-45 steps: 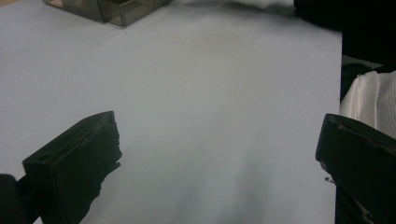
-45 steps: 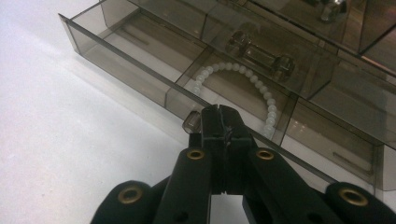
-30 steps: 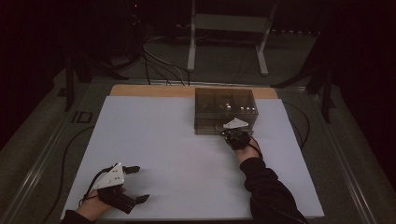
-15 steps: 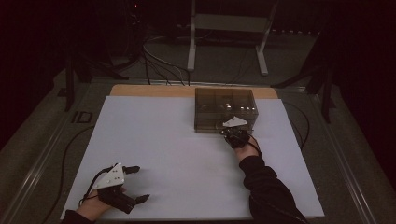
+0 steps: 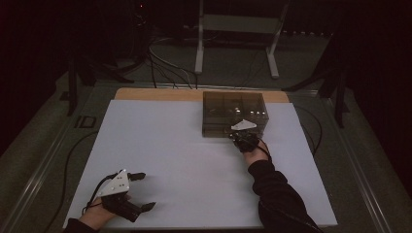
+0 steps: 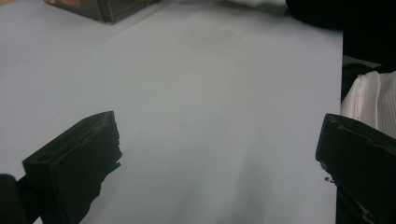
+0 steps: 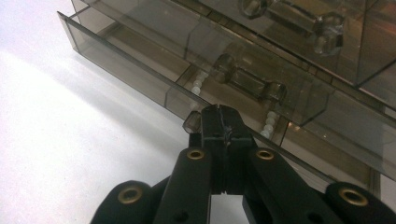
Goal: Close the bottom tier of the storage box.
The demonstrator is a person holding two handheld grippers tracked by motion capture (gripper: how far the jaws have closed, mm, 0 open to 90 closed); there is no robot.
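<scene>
The left gripper (image 5: 138, 191) rests near the front edge of the white worktop (image 5: 170, 145), jaws wide apart with nothing but bare surface between them, apparently parked while the other hand works. Farther off, the right gripper (image 7: 219, 126) has its jaws pressed together at the front of the lowest drawer (image 7: 140, 79) of a smoky clear plastic box (image 5: 234, 114). Just left of the jaw tips sits a small clear knob (image 7: 192, 121); whether the jaws pinch it or a handle hidden behind them cannot be told. That drawer stands slightly out from the box, which suggests the closed jaws are there to draw it out or push it in. Beyond the tips, a string of white beads (image 7: 198, 84) lies inside the drawer, behind a bar handle (image 7: 250, 79) on the drawer above.
</scene>
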